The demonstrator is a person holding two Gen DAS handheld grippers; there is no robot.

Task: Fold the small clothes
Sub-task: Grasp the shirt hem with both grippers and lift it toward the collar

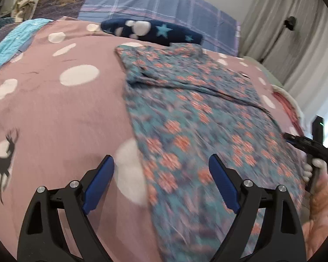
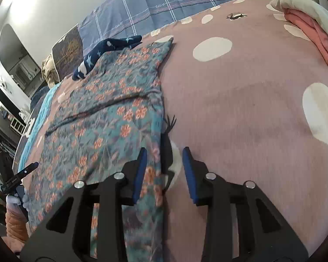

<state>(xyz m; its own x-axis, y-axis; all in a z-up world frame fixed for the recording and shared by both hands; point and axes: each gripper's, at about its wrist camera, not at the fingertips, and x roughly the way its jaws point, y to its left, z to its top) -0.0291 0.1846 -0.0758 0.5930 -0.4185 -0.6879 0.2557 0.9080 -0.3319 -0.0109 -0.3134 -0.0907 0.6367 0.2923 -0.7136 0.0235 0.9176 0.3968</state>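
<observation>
A teal floral garment (image 1: pixel 192 118) with orange flowers lies spread flat on the pink spotted bedspread (image 1: pixel 61 113), one fold creased across its far half. My left gripper (image 1: pixel 161 168) is open and empty, hovering over the garment's near left edge. My right gripper (image 2: pixel 165 157) is open and empty, its fingers straddling the garment's right edge (image 2: pixel 111 120), above the bedspread (image 2: pixel 240 113). The right gripper also shows at the right edge of the left wrist view (image 1: pixel 303 144). The left gripper shows at the far left of the right wrist view (image 2: pixel 19 176).
A navy star-patterned sock (image 1: pixel 153 30) lies beyond the garment's far end, also in the right wrist view (image 2: pixel 105 50). Folded pink and cream cloth (image 2: pixel 310 26) sits at the bed's right. A blue plaid blanket (image 1: pixel 164 11) covers the head end. Grey curtains (image 1: pixel 294 32) hang right.
</observation>
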